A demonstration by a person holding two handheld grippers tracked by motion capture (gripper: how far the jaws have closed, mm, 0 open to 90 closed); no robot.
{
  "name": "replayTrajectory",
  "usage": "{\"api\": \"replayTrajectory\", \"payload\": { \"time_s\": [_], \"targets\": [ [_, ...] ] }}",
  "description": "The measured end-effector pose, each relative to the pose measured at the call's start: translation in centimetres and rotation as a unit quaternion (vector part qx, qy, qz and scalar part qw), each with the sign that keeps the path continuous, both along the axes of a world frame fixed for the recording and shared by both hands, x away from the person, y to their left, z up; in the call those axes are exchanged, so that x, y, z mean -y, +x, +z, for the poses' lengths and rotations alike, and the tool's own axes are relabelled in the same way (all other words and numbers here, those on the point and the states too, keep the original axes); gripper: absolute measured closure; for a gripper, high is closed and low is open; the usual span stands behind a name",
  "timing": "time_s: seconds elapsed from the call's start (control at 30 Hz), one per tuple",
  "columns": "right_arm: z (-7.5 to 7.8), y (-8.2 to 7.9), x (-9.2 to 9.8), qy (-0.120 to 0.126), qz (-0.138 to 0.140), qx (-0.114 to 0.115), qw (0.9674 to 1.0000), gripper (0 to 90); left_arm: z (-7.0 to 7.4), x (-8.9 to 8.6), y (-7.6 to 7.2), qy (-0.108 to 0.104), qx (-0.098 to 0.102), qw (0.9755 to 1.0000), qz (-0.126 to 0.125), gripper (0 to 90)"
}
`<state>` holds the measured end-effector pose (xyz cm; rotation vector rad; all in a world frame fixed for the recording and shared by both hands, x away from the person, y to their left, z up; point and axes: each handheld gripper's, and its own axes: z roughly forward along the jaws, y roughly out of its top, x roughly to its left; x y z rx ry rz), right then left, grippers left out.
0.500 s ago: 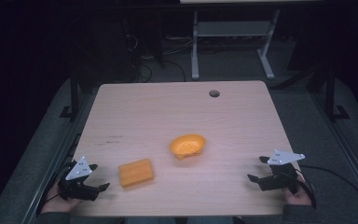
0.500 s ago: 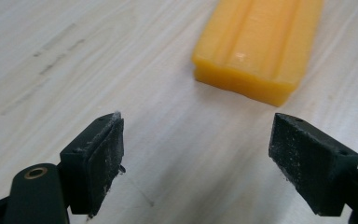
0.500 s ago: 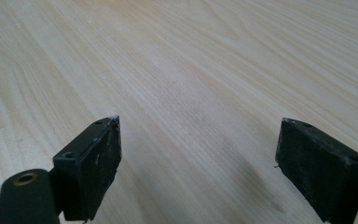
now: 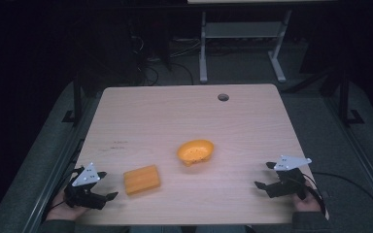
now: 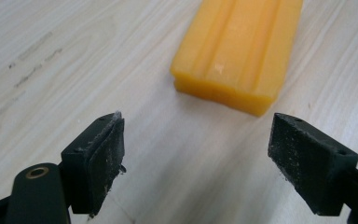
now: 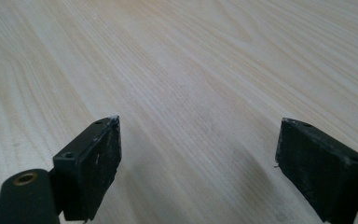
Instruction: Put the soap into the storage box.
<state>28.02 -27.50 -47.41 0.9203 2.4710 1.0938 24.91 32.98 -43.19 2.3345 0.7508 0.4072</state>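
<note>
The left gripper (image 4: 104, 185) sits at the near left corner of the table (image 4: 175, 116), jaws spread wide with nothing between them, a hand (image 4: 63, 209) wrapped around its back end. Just ahead of its jaws lies an orange block (image 4: 141, 179), flat on the wood and apart from the pads (image 5: 98, 161) (in the left gripper view its ridged top (image 5: 237, 46) fills the space beyond the jaws). Farther in, near the table's middle, stands a small orange bowl (image 4: 195, 151), tilted a little, well clear of both grippers. Over at the near right edge the right gripper (image 4: 264, 175) is spread just as wide and grasps nothing, its jaws facing inward over bare wood (image 6: 191, 84). A round hole (image 4: 223, 97) marks the far edge.
</note>
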Motion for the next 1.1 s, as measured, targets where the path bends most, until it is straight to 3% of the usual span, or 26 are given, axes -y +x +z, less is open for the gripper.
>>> {"api": "replayTrajectory", "payload": {
  "time_s": [0.33,1.1],
  "targets": [
    [0.0,0.1,0.1,0.003,-0.007,0.000,1.0000,13.7,0.8,1.3,1.0,-0.009,0.005,0.9997,-0.021,17.7],
    [0.0,0.2,0.0,0.001,-0.003,-0.001,1.0000,13.7,1.0,3.1,1.7,0.001,-0.014,0.9986,-0.051,19.7]
  ]
}}
